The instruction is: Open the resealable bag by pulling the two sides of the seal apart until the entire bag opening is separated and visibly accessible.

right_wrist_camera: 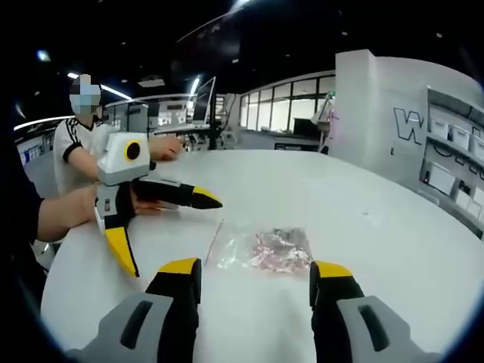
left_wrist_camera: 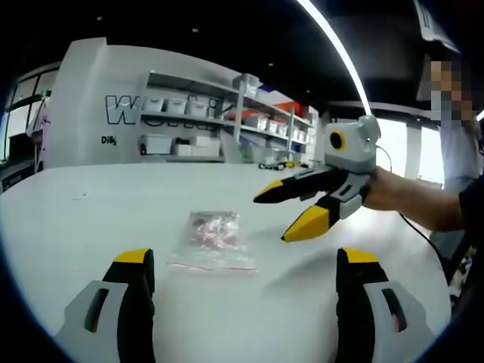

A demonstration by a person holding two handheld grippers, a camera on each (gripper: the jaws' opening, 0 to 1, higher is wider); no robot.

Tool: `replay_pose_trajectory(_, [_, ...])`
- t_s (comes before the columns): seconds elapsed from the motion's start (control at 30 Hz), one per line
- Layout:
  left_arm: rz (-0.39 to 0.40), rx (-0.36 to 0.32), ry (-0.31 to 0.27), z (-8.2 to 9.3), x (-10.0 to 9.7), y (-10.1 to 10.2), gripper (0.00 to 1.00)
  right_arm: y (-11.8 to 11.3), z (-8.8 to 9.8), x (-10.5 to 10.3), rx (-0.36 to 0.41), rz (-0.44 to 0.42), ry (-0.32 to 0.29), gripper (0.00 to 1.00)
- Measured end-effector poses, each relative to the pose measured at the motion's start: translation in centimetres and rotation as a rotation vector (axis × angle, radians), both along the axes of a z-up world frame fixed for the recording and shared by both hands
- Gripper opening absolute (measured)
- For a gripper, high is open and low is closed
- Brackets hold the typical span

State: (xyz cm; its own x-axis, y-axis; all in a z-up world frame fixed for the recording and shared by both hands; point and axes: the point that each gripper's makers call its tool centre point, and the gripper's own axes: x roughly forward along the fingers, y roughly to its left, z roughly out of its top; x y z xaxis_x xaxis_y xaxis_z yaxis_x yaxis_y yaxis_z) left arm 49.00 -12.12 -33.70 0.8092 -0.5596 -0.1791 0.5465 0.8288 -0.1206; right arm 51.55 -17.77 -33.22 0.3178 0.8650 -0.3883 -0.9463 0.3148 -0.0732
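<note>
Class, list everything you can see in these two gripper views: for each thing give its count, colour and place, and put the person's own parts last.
Resealable bag: one, clear with pinkish contents and a red seal line, flat on the table between the grippers, untouched.
Table: one, white, round-edged, under everything.
Shelves: one set, white, holding pale bins, against the far wall in the left gripper view.
Ceiling light strip: one, white, curving overhead.
Seated person: one, in a white shirt with dark stripes, at the table's far side in the right gripper view.
Left gripper: one, grey and black with yellow tips, jaws apart, above the table.
Right gripper: one, same colours, jaws apart, beside the bag.
Hand: one, holding the right gripper.
</note>
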Motion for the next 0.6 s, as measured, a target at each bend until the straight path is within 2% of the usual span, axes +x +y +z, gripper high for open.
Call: replay_pose_trajectory(0.6, [0.003, 0.002, 0.001, -0.10, -0.05, -0.04, 0.99, 0.48, -0.30, 0.23, -0.009, 0.011, -0.002, 0.55])
